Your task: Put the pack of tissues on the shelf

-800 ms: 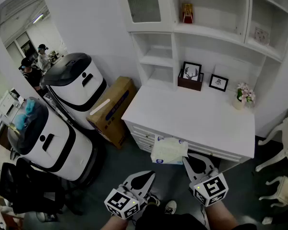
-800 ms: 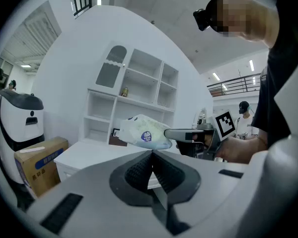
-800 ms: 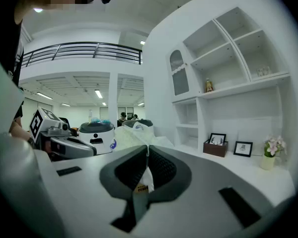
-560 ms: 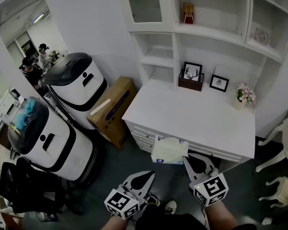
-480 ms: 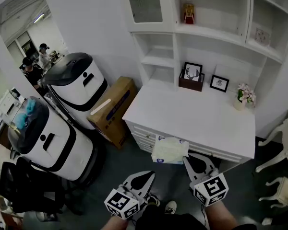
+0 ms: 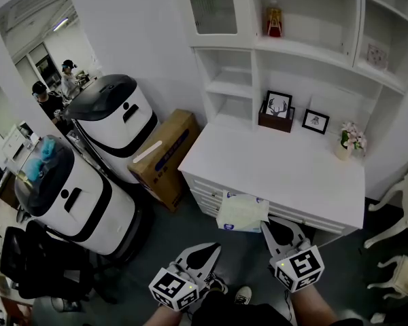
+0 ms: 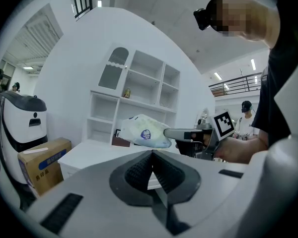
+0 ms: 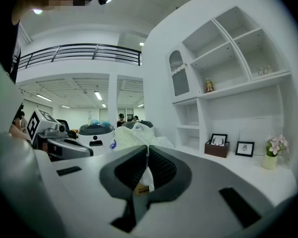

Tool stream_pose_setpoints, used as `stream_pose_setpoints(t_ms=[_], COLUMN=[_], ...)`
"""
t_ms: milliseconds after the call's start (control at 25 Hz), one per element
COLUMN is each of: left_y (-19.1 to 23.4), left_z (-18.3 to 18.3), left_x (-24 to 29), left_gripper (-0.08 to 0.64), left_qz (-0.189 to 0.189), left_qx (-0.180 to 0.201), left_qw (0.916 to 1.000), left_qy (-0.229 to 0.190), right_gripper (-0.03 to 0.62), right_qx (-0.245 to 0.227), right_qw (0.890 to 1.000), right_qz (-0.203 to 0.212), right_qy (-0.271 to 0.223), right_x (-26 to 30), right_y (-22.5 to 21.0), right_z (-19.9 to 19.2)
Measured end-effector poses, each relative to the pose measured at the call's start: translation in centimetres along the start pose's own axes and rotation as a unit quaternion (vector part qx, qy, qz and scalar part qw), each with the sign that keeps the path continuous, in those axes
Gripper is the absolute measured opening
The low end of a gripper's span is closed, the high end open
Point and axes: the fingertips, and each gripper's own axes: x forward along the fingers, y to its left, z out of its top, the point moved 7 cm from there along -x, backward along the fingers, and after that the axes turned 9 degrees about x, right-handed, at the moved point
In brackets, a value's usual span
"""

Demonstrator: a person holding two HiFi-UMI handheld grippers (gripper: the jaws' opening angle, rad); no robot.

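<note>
Right claw (image 8: 148, 151) is clenched on the pack of tissues (image 6: 241, 212). In the right gripper view the jaws pinch only a thin fold of the wrapper, so the pack's bulk sits out past the tips. The pack hangs in the air in front of the desk (image 6: 279, 165), at its front edge, over the floor and well below the shelf (image 6: 306, 49).

Left claw (image 6: 213, 248) is clamped together with nothing in it, low and to the left of the pack, not touching it.

For the step in hand, I'd judge it a carry up and forward over the desk. The grip is on soft film, so I'd move smoothly with no jerks, or the pack may swing or slip. I'd keep clear of the two framed pictures (image 6: 277, 105) at the back of the desk and of the red bottle (image 6: 275, 19) on the upper shelf. I'd let the pack rest flat on a bare shelf board before letting go, and keep the left claw out of the way.

Writing:
- Pack: a round blue logo, text too small to read.
- Between the right jaws: a small yellowish tag, print unreadable.
- Cardboard box (image 6: 160, 156) beside the desk: a blue stripe with characters I can't make out.
</note>
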Motion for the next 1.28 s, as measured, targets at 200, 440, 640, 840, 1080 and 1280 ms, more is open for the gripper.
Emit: stream_pose_setpoints(t_ms=[200, 440, 640, 840, 1080, 1280], left_y=[0.4, 0.9, 2.0, 3.5, 5.6, 7.6], left_z=[0.3, 0.1, -0.2, -0.4, 0.0, 0.4], left_x=[-0.1, -0.4, -0.2, 0.3, 0.7, 0.5], left_gripper=[0.005, 0.005, 0.005, 0.005, 0.005, 0.005], left_qz=[0.006, 0.007, 0.003, -0.008, -0.027, -0.036], left_qx=[0.002, 0.0, -0.004, -0.009, -0.009, -0.007], left_qw=[1.0, 1.0, 1.0, 0.9999, 0.9996, 0.9993], left_qy=[-0.002, -0.001, -0.001, -0.002, -0.006, -0.006], right_gripper=[0.007, 0.006, 0.006, 0.007, 0.007, 0.007], right_qx=[0.001, 0.001, 0.004, 0.003, 0.003, 0.006], right_qw=[1.0, 1.0, 1.0, 1.0, 0.999, 0.999], right_qz=[0.004, 0.005, 0.0, -0.012, -0.032, -0.042], right_qy=[-0.001, -0.002, 0.003, 0.005, 0.006, 0.003], right_x=[0.5, 1.4, 2.3, 3.4, 4.8, 6.4], right_y=[0.1, 0.2, 0.1, 0.1, 0.3, 0.9], right_z=[0.2, 0.3, 0.1, 0.4, 0.9, 1.1])
